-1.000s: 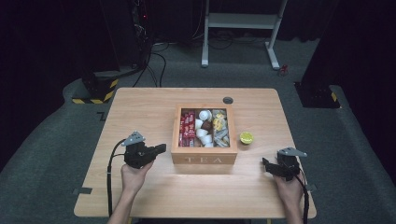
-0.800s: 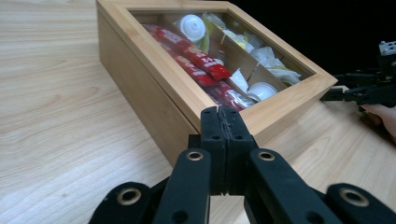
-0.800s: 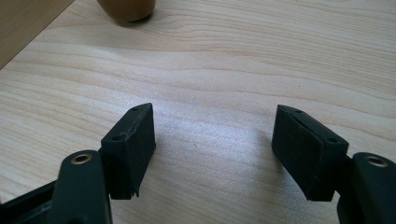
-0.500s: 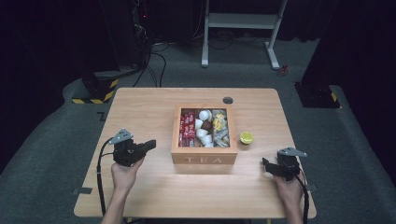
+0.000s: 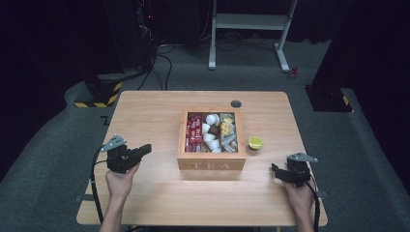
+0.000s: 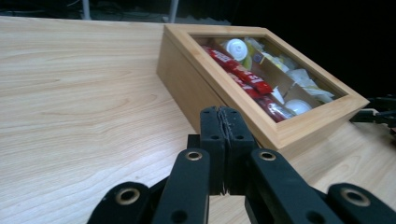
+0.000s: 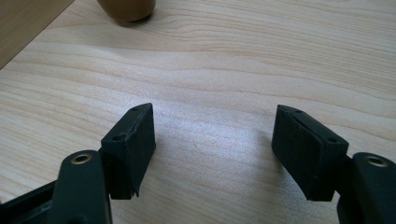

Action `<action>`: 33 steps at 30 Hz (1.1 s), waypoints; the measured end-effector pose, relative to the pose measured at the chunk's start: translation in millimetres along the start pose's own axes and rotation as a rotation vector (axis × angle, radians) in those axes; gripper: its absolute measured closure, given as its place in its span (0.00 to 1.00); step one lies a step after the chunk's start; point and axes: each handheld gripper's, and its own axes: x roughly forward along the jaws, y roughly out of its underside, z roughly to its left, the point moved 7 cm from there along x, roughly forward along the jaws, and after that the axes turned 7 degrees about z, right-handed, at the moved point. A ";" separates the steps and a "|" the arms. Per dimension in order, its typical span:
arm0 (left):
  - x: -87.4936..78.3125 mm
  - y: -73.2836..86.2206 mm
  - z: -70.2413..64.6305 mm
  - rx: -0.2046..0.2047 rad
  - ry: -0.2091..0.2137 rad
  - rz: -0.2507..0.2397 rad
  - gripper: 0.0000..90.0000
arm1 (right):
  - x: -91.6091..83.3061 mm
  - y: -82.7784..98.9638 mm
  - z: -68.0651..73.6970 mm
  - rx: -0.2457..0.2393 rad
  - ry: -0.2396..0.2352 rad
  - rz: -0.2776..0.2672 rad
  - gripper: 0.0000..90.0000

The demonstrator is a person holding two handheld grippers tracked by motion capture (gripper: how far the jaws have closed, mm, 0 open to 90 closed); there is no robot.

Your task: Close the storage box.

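Over the last second the left gripper (image 5: 145,149) has drawn back from the box (image 5: 211,145) toward the left edge of the desk (image 5: 145,106); it was near the box's left wall and now sits well apart from it, jaws pressed together and holding nothing. The right gripper (image 5: 274,170) has not moved: it rests low near the desk's front right corner, jaws spread wide over bare wood. The box stands at mid-desk with its glazed lid down, sachets and small cups visible through the pane. A lime half (image 5: 255,142) lies just beside the box's right wall. Judgement: the withdrawal suggests the left hand is resetting, so work on the box has not yet begun. Clearance: open desk lies in front of the box and on its left side; the right side is narrower because of the lime half. A small dark disc (image 5: 236,103) sits behind the box, possibly a cable port; the high view is too coarse to confirm. Both hands are close to the desk's front edge, leaving little room for further retreat.
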 end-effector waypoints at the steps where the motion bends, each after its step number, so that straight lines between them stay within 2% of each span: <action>1: -0.2 0.8 2.2 0.002 -0.006 0.000 0.98 | 0.0 0.0 0.0 0.000 0.000 0.000 0.33; 7: 0.4 7.4 11.5 0.001 -0.052 0.016 0.98 | 0.0 0.0 0.0 0.000 0.000 0.000 0.33; 9: 1.6 10.7 16.3 0.004 -0.085 0.028 0.97 | 0.1 -0.1 -0.1 -0.001 0.000 -0.002 0.33; 17: 8.7 18.7 24.0 0.009 -0.120 0.050 0.93 | 0.0 0.0 0.1 0.001 0.000 0.000 0.33; 23: 15.4 24.1 26.0 0.012 -0.128 0.070 0.85 | 0.0 -0.1 -0.1 -0.002 0.000 -0.001 0.33; 26: 19.6 27.5 26.7 0.015 -0.132 0.080 0.77 | -0.1 0.1 0.2 0.001 0.000 0.000 0.33; 33: 32.0 37.3 29.1 0.015 -0.168 0.119 0.67 | -0.1 0.1 0.1 0.001 0.000 0.000 0.33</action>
